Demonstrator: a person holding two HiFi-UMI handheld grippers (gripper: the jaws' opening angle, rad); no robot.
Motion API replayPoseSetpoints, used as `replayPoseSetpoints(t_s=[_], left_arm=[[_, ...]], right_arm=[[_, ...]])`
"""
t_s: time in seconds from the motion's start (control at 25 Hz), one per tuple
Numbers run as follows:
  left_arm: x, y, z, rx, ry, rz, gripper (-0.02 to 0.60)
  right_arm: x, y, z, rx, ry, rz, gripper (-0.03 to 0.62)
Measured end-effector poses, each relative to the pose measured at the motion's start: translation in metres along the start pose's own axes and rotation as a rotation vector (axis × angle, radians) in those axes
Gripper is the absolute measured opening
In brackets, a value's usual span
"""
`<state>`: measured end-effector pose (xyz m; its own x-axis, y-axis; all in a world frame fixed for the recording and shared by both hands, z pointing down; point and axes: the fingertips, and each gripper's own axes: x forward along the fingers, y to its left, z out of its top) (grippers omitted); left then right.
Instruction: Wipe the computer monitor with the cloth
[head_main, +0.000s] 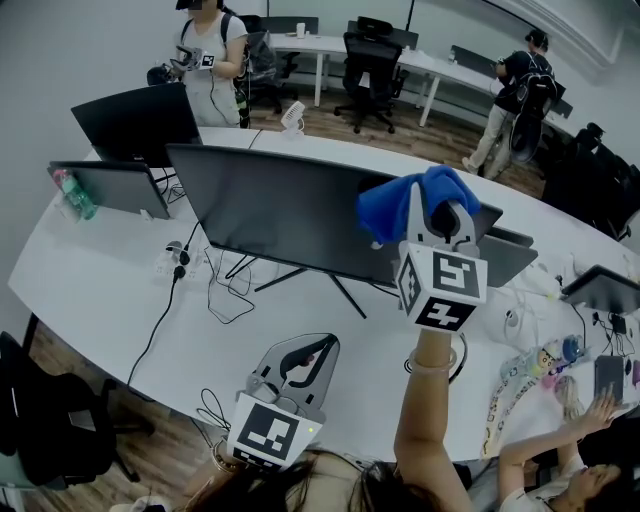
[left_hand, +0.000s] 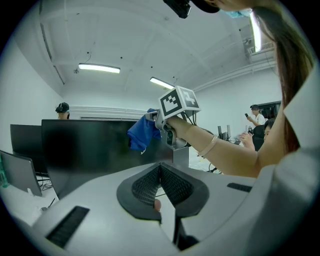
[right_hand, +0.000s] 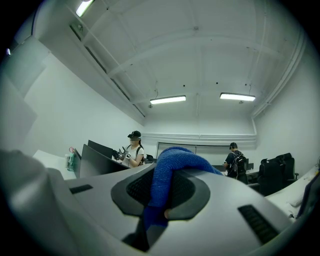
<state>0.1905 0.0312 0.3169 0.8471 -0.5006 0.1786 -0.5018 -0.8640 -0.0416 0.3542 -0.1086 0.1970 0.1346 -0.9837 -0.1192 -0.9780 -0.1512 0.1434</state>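
I have the right gripper (head_main: 441, 214) raised at the far right end of the monitor (head_main: 268, 208), its jaws pinching the blue cloth (head_main: 398, 204). The cloth bunches over the jaw tips and hangs against the monitor's upper right corner; I cannot tell whether it actually touches. The monitor's long axis runs left to right across the bench (head_main: 90, 290), with its dark face towards me. Nearly all of that face lies open to the left of the cloth. The left gripper (head_main: 300, 366) sits low at the near bench edge, jaws pressed together with nothing between them. Cables (head_main: 215, 290) trail on the bench by the monitor's stand.
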Motion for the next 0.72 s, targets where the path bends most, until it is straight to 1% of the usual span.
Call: replayPoseSetpoints(t_s=[0.2, 0.72], left_arm=[[0.007, -0.009, 0.0, 0.006, 0.003, -0.009, 0.009], [0.012, -0.018, 0.004, 0.014, 0.003, -0.002, 0.009]], right_arm=[[-0.003, -0.011, -0.001, 0.006, -0.007, 0.0, 0.06], [-0.009, -0.025, -0.002, 0.023, -0.019, -0.008, 0.06]])
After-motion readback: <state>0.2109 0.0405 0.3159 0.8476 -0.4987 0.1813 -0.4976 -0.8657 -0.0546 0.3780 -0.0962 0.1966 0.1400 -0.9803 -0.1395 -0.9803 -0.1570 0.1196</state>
